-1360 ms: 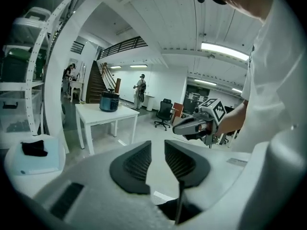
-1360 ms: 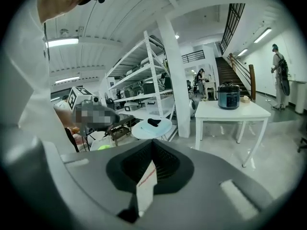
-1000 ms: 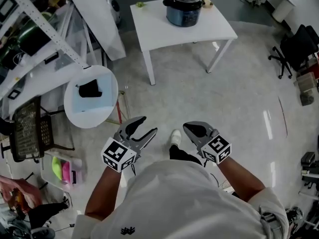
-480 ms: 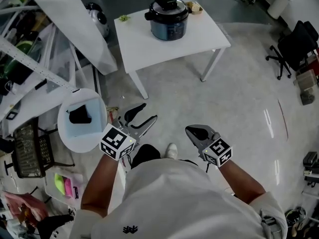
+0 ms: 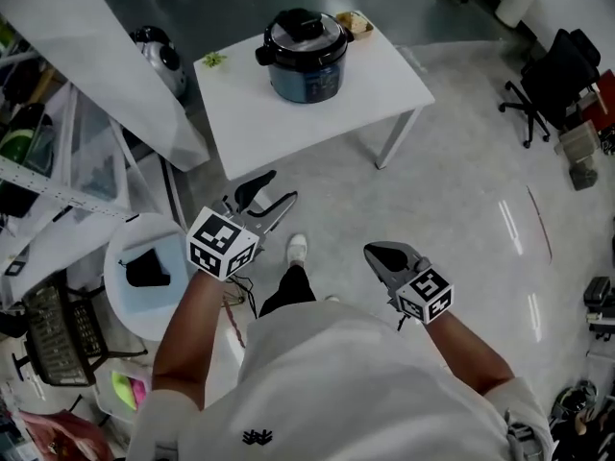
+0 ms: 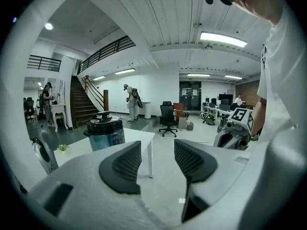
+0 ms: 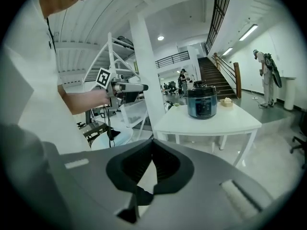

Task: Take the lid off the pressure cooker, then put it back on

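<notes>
Pressure cooker [image 5: 305, 56] on white table [image 5: 384, 80]

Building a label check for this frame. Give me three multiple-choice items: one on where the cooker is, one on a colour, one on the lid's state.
1. Where does the pressure cooker stand?
A. on the floor
B. on the white table
C. on the round side table

2. What colour is its lid?
A. white
B. red
C. black

3. What state is the lid in?
A. seated on the cooker
B. lying flat on the table
C. held in a gripper

Answers:
1 B: it stands on the tabletop in all three views.
2 C: the lid is black above a bluish body.
3 A: it caps the pot, handle on top.
</notes>
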Demonstrator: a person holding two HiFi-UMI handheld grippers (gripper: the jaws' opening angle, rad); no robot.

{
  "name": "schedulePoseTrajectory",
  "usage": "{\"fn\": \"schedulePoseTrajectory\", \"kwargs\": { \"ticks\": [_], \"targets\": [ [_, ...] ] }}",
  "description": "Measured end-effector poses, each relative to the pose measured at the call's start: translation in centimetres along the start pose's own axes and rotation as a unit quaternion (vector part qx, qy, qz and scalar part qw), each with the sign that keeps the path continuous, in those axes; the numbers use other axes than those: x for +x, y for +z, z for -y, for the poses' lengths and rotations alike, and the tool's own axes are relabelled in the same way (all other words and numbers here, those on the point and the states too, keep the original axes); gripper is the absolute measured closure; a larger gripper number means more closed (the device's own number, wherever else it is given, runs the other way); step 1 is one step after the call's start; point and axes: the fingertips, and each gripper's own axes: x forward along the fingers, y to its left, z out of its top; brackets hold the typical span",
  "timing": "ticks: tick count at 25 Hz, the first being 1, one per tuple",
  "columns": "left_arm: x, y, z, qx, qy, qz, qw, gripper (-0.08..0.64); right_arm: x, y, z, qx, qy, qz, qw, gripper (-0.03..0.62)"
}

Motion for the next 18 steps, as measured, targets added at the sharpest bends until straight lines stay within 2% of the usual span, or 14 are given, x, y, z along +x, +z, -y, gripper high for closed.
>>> {"fn": "schedulePoseTrajectory", "kwargs": {
  "ticks": [9,18],
  "targets": [
    [6.8,4.5,-13.0,0.024,-0.022,0.006,0.9995,0.341,6.1,6.4,6.8,0.018,-0.056,0.016,0.998,0.577],
    [14.0,8.0,-23.8,0.060,-0.044,-0.003,0.9972,0.328,10.7,9.4,11.2,0.049,-0.104,0.025,0.993,0.577]
  ]
}}
